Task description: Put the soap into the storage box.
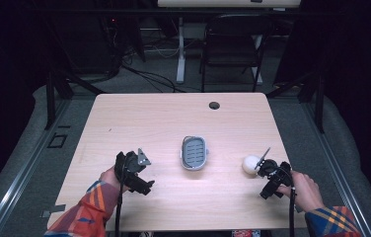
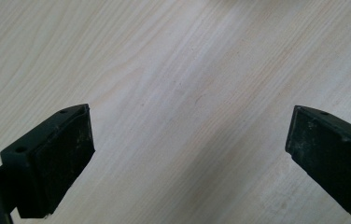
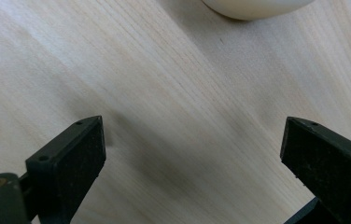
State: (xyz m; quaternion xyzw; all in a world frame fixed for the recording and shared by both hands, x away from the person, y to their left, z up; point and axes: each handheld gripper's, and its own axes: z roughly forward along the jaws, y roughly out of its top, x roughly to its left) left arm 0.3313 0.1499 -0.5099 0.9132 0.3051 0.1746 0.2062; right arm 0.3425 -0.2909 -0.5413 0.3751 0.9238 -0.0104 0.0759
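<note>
Judged the step in hand to be a reach for the white ball (image 1: 250, 164), low and right of centre in the high view, just beside the right gripper (image 1: 271, 178) at lower right. Seemed best to bring those jaws, spread wide and grasping nothing, level over the ball's widest part before closing, since a round, smooth body would likely squirt out of a pinch set too high or off-centre. Showed in the right gripper view as a cream, glossy curve at the top edge (image 3: 253, 8), ahead of the open jaws and well apart from them. Lay near the middle of the frame a small rounded-rectangular tray (image 1: 194, 152), grey-rimmed with a darker ribbed floor, probably plastic, with nothing visible inside. Hovered at lower left the left gripper (image 1: 135, 174), jaws likewise released and parted over bare wood in its own view. Looked matte and slightly scuffed, the black jaw pads (image 2: 61, 158). Carried everything on a pale wood-grain laminate table (image 1: 139, 118) with a round cable hole near its far edge.
</note>
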